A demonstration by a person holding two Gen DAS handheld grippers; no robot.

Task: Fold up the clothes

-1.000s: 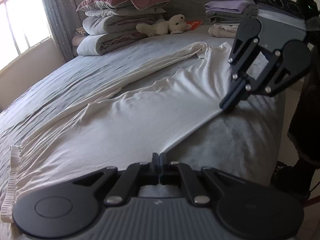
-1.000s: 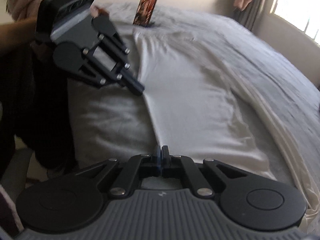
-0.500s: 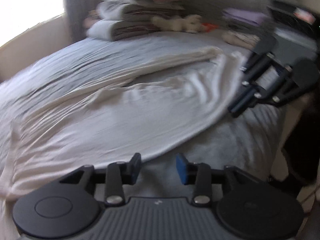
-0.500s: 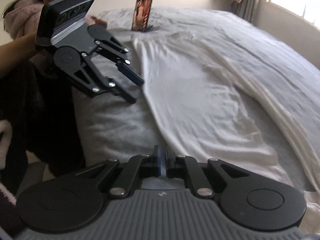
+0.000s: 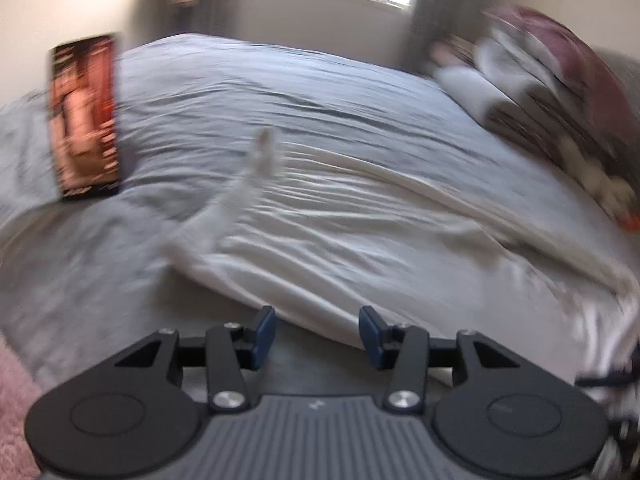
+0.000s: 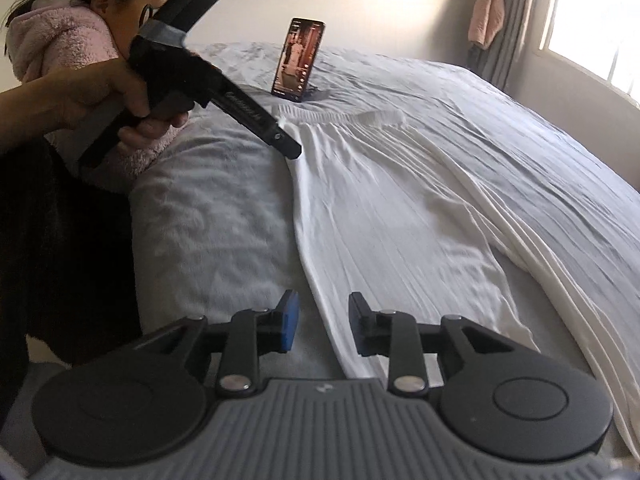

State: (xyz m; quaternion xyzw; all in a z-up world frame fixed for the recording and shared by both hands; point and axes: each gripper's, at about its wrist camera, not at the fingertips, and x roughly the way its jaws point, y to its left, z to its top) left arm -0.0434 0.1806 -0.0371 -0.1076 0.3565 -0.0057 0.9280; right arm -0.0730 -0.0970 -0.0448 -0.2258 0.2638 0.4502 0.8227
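Observation:
A white pleated garment [image 6: 400, 216] lies spread along the grey bed [image 6: 208, 208], its waistband [image 6: 340, 117] at the far end by the phone. My right gripper [image 6: 323, 326] hovers low over the garment's near left edge. Its jaws are opening, and the cloth edge runs between the blue pads [image 6: 289, 325] without being pressed. My left gripper [image 5: 318, 336] is blurred by motion. Its jaws are also opening, just short of the garment [image 5: 360, 248], with nothing between them. In the right wrist view a hand holds the left gripper [image 6: 290, 148] with its tip at the waistband's left corner.
A phone [image 6: 298, 60] stands propped on the bed beyond the waistband, also seen as the phone [image 5: 86, 116] in the left wrist view. Stacked pillows [image 5: 540, 80] and a plush toy [image 5: 604, 188] sit at the bed's head. A person in pink fleece [image 6: 60, 40] leans over the bed's left edge.
Both grippers were shut on the garment's edge and have opened, letting the cloth drop flat. The left gripper has rolled and swung along the edge to the waistband end.

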